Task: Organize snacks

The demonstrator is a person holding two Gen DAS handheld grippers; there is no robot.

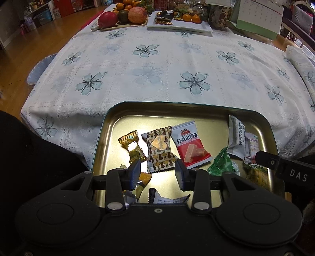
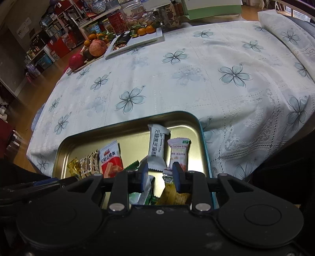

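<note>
A gold metal tin with a teal rim sits at the near edge of the flowered tablecloth and holds several wrapped snacks. In the left wrist view I see a gold candy, a brown-patterned packet, a red hawthorn-strip packet, a green wrapper and a grey sesame packet. My left gripper is open and empty, just above the tin's near side. My right gripper is open and empty over the tin, near the grey packet and a white hawthorn packet.
At the far end of the table stand a tray of apples and oranges, a white plate with snacks and tangerines, jars and a desk calendar. The flowered cloth stretches between them and the tin. A folded cloth lies at the right.
</note>
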